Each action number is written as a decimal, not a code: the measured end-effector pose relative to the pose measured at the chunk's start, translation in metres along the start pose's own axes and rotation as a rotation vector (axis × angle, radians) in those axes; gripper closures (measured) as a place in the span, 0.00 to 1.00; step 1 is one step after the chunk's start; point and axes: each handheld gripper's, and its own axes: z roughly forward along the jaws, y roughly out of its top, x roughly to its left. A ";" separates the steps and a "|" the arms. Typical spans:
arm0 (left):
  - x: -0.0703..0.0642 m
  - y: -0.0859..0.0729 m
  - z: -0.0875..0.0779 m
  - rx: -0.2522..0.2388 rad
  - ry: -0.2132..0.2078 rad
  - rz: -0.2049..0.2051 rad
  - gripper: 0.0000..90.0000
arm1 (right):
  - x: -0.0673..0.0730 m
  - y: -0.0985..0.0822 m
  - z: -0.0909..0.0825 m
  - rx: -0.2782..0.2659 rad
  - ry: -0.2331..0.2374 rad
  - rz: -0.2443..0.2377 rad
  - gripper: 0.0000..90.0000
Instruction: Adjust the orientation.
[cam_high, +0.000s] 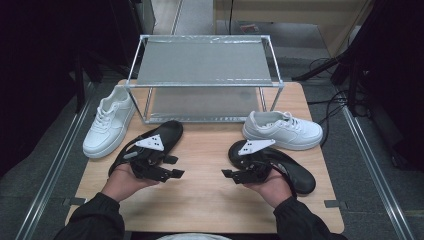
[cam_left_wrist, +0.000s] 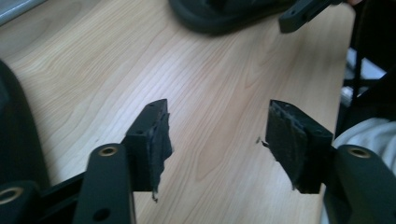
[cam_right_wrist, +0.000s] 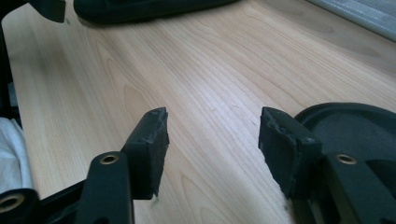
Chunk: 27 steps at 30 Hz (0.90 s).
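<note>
Two dark sleeves reached in over the near edge of the wooden desk (cam_high: 205, 200), each hand carrying a set of black tongs. The left tongs (cam_high: 176, 166) pointed inward toward the middle of the desk, jaws well apart with bare wood between them. The right tongs (cam_high: 227, 175) faced them from the other side, jaws likewise spread and gripping nothing. The two sets stood near each other without touching.

A black slip-on shoe (cam_high: 165, 135) lay under and behind the left hand (cam_high: 122, 182), its toe aimed toward the rack. A second black slip-on shoe (cam_high: 295, 175) lay beneath the right hand (cam_high: 272, 190), its toe pointing to the desk's right near corner; in the right gripper view its rounded edge (cam_right_wrist: 345, 126) sat just beside the right-hand jaw.

Further back, a white sneaker (cam_high: 107, 125) rested at the desk's left edge, beside the rack's left leg. Another white sneaker (cam_high: 282, 131) lay on its sole on the right, just in front of the rack. The two-tier metal shoe rack (cam_high: 202, 62) stood at the far side of the desk, both grey shelves bare.
</note>
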 end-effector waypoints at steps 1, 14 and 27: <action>0.000 0.000 0.000 0.000 0.000 0.000 0.50 | 0.000 0.000 0.000 0.000 0.000 0.000 0.48; 0.011 -0.002 -0.014 -0.028 0.064 -0.025 0.56 | 0.003 0.001 -0.001 0.003 0.021 -0.019 0.51; 0.031 -0.016 -0.027 -0.045 0.113 -0.089 0.55 | 0.001 0.004 0.003 0.006 0.051 -0.030 0.52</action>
